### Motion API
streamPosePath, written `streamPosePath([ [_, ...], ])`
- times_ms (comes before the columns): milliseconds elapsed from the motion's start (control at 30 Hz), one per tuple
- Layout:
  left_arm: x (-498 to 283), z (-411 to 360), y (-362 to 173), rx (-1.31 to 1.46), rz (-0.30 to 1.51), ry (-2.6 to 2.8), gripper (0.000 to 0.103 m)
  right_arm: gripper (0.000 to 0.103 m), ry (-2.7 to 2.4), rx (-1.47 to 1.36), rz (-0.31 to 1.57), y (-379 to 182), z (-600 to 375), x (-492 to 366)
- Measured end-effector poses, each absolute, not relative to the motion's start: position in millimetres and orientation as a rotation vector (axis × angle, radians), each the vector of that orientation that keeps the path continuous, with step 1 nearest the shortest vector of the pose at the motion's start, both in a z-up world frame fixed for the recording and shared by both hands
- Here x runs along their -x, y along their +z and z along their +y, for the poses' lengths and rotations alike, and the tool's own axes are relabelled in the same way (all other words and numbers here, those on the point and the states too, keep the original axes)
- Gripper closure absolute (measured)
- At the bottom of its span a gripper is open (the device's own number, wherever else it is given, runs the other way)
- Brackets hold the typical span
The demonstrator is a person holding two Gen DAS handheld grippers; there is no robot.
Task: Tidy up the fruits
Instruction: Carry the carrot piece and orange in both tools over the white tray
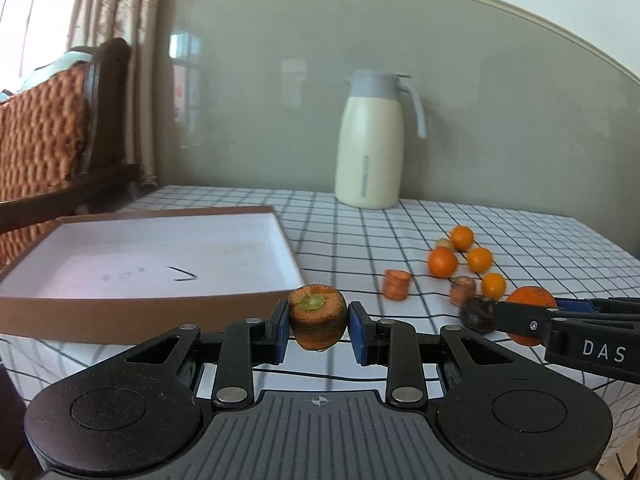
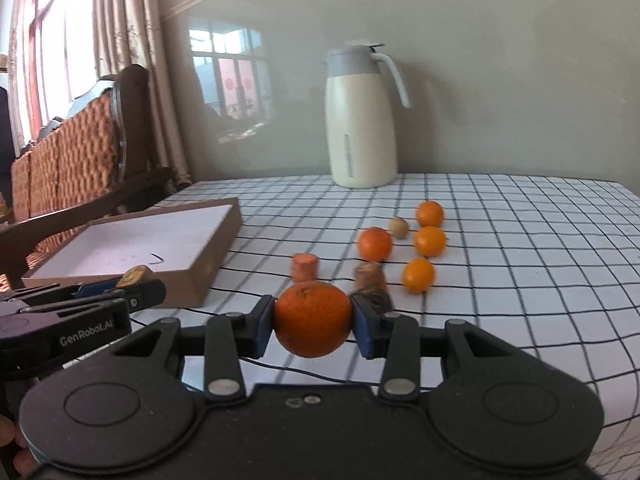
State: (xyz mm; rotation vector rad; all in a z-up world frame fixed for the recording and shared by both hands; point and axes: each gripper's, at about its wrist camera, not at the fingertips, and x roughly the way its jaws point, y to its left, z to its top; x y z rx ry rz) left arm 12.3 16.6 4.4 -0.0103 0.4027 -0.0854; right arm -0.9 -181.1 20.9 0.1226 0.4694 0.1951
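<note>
L gripper point(image 1: 318, 326) jaws clamp a carrot stub point(image 1: 318, 316); R gripper point(image 2: 312, 322) jaws clamp an orange point(image 2: 313, 318), both near the box point(image 1: 80, 312). 4 oranges, 2 carrot pcs lie right on the table point(image 2: 520, 260). Box holds nothing.

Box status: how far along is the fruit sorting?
Done: nothing; the box holds no fruit. In hand: left tongs grip a carrot stub, right tongs grip an orange. Left: four small oranges and other pieces on the checked cloth.
</note>
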Motion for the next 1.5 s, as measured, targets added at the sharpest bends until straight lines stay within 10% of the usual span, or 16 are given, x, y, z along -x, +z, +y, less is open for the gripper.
streamPosePath([
  [1500, -12.6, 203.2, 18.0, 0.168, 0.296, 0.373, 0.072, 0.071, 0.461, -0.176, 0.367, 36.9, -75.0, -63.3],
])
